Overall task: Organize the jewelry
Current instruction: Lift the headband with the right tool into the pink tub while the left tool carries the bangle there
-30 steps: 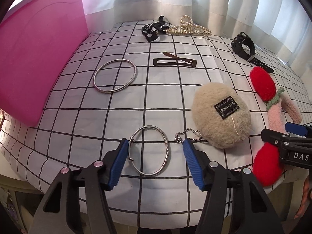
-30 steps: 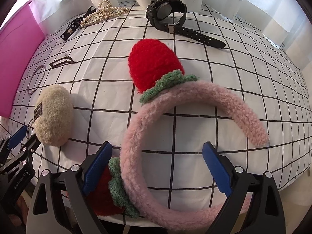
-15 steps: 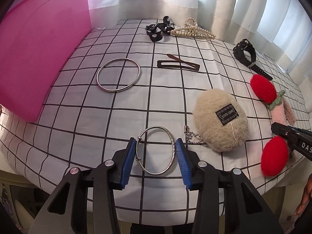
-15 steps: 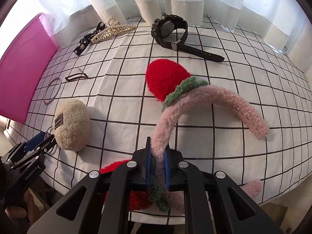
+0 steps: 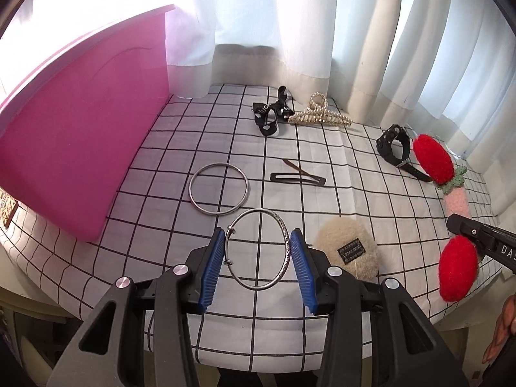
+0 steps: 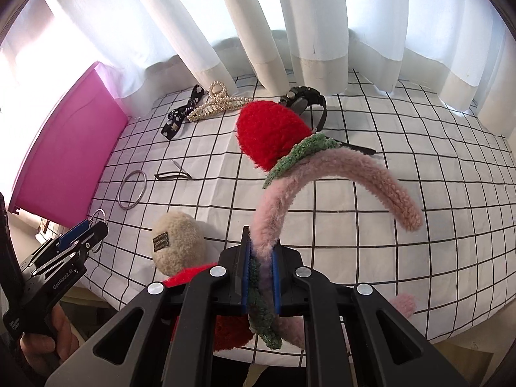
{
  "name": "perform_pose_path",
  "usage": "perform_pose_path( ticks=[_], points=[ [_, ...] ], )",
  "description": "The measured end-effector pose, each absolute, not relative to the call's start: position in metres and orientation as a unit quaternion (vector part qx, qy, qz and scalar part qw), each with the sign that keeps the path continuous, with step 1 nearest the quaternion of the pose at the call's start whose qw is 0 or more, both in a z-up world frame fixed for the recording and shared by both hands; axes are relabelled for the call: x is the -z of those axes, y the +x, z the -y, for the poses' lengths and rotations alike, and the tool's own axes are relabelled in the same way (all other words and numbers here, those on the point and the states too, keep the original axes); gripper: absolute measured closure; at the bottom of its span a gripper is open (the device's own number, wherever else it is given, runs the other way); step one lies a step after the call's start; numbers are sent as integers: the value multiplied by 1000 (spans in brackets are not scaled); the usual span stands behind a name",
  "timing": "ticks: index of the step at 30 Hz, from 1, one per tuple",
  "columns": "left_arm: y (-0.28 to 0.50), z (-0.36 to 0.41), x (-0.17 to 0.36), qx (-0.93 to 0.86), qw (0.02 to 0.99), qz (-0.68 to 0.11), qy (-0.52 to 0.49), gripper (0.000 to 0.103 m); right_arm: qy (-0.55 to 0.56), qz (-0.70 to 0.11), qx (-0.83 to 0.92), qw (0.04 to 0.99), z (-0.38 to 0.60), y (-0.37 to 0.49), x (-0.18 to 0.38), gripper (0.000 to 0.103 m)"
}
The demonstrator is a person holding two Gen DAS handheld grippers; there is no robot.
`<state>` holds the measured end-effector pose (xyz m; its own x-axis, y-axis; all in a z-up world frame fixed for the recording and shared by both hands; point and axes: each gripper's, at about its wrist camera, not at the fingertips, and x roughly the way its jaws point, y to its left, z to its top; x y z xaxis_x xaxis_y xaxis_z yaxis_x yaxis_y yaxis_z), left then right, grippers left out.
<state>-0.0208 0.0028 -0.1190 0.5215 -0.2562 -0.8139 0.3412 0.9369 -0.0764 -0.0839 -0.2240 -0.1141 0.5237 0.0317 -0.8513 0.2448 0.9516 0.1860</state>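
Note:
My left gripper (image 5: pixel 258 259) is shut on a thin silver bangle (image 5: pixel 258 217) and holds it above the checked cloth. It also shows at the left of the right wrist view (image 6: pixel 85 233). My right gripper (image 6: pixel 260 277) is shut on the pink fluffy headband (image 6: pixel 322 174) with red strawberry pompoms (image 6: pixel 271 132), lifted off the table. The headband also shows at the right of the left wrist view (image 5: pixel 432 158). A second silver bangle (image 5: pixel 219 189) lies flat on the cloth beyond my left gripper.
A pink box (image 5: pixel 74 148) stands at the left. A beige plush keychain (image 5: pixel 346 248), a brown hair clip (image 5: pixel 298 177), a black watch (image 5: pixel 395 145), a pearl claw clip (image 5: pixel 319 117) and a black bow (image 5: pixel 271 114) lie on the checked cloth (image 5: pixel 161 242). White curtains hang behind.
My left gripper closed on the bangle and lifted it off the cloth. My right gripper closed on the headband and raised it.

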Motion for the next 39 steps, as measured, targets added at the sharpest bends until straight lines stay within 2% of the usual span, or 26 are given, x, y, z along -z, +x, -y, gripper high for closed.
perform_pose_path(
  ticks=[14, 24, 32, 39],
  points=[
    [-3, -41, 21, 157, 921, -357, 5, 62, 95, -401, -11, 911, 170, -44, 25, 92],
    [33, -114, -40, 98, 952, -289, -29, 62, 50, -342, -128, 930, 79, 26, -33, 92],
    [77, -189, -53, 28, 961, -272, -41, 62, 7, -311, -206, 928, -6, 87, -57, 92],
    [113, -234, -27, -10, 952, -299, -57, 62, -33, -331, -251, 909, -75, 136, -43, 92]
  ],
)
